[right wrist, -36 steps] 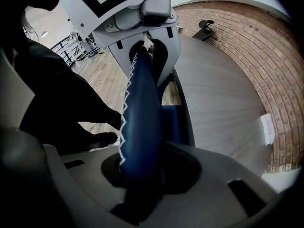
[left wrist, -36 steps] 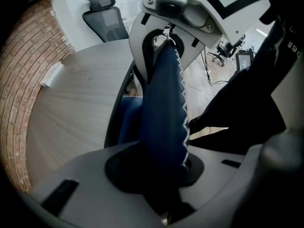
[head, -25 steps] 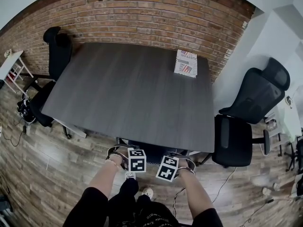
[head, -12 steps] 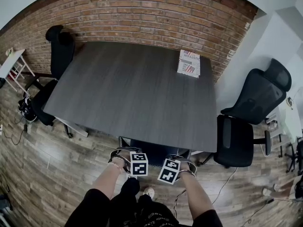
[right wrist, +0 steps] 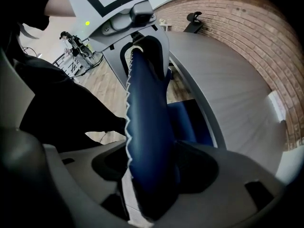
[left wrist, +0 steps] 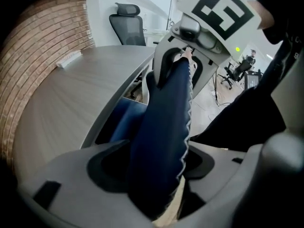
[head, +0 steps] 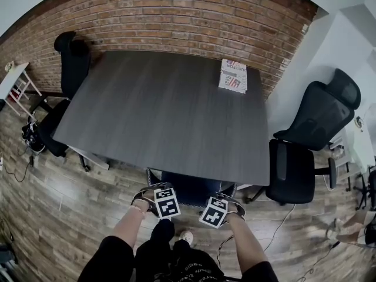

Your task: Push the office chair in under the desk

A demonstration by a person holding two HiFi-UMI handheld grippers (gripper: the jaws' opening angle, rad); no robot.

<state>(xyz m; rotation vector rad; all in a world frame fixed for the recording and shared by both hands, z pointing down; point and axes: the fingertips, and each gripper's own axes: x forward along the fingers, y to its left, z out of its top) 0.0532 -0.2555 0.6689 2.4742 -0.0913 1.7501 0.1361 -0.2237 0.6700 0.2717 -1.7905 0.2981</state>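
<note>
The blue office chair (head: 189, 188) stands tucked under the near edge of the dark grey desk (head: 164, 110); only its backrest top and a strip of seat show. My left gripper (head: 160, 191) and right gripper (head: 221, 200) straddle the two ends of the backrest top and face each other. In the left gripper view the blue backrest edge (left wrist: 166, 118) runs between the jaws of the left gripper (left wrist: 154, 160), which are opening, with a gap beside it. The right gripper view shows the same: the backrest (right wrist: 145, 108) lies between the opening jaws of the right gripper (right wrist: 152, 167).
A black office chair (head: 305, 140) stands to the right of the desk and another (head: 67, 69) at its far left corner. A printed booklet (head: 233, 76) lies on the desk's far right. A brick wall runs behind. Cables lie on the wooden floor (head: 59, 210).
Both marker cubes have drifted slightly apart and a little toward me. The chair has stayed under the desk edge.
</note>
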